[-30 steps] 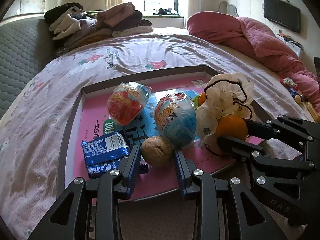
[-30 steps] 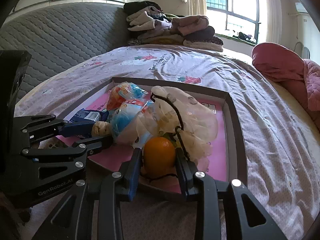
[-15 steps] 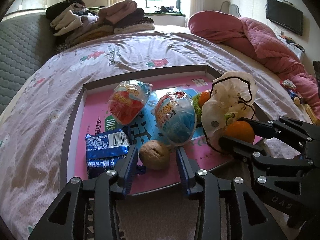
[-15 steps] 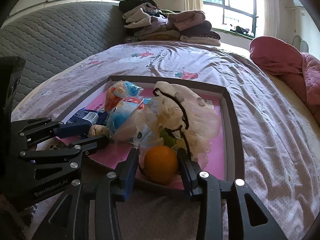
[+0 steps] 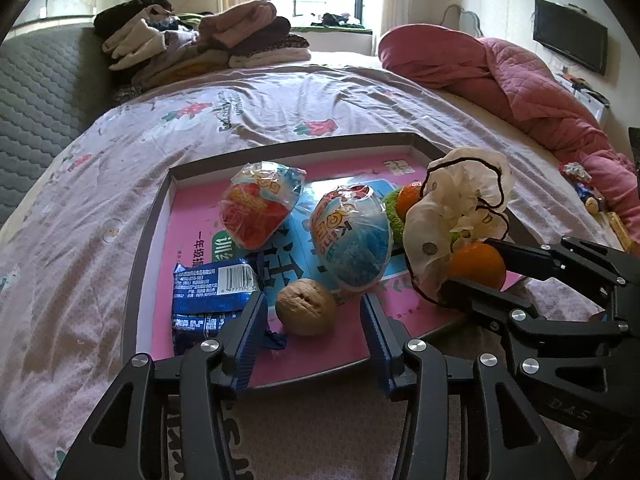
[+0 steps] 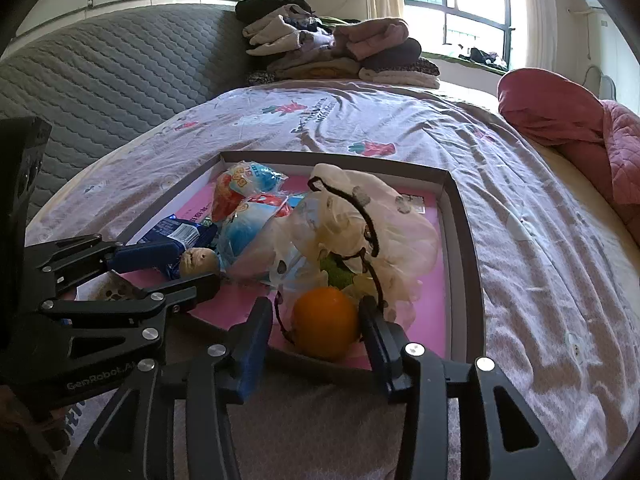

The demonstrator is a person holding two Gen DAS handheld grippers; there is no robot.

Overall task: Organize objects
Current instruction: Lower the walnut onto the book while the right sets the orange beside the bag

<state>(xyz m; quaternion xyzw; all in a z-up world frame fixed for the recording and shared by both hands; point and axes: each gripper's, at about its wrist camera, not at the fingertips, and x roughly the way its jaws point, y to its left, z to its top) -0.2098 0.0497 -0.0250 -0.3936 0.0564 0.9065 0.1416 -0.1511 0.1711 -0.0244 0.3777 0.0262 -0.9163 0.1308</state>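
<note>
A shallow box lid tray (image 5: 152, 216) with a pink floor lies on the bed. In it are a walnut (image 5: 306, 307), a blue snack packet (image 5: 212, 292), two bagged toy eggs (image 5: 258, 204) (image 5: 352, 240), a white drawstring pouch (image 5: 460, 208) and an orange (image 5: 476, 266). My left gripper (image 5: 312, 320) is open, its fingers on either side of the walnut with gaps. My right gripper (image 6: 316, 324) is open around the orange (image 6: 325, 322), not pressing it. The walnut also shows in the right wrist view (image 6: 198, 262).
The tray's near rim (image 6: 332, 364) lies just under both grippers. A pile of folded clothes (image 5: 200, 44) sits at the bed's far end by the grey headboard (image 5: 36, 92). A pink quilt (image 5: 520, 80) lies bunched at the right.
Both grippers have opened wider and drawn back a little toward the tray's near rim. The walnut and the orange lie released in the tray.
</note>
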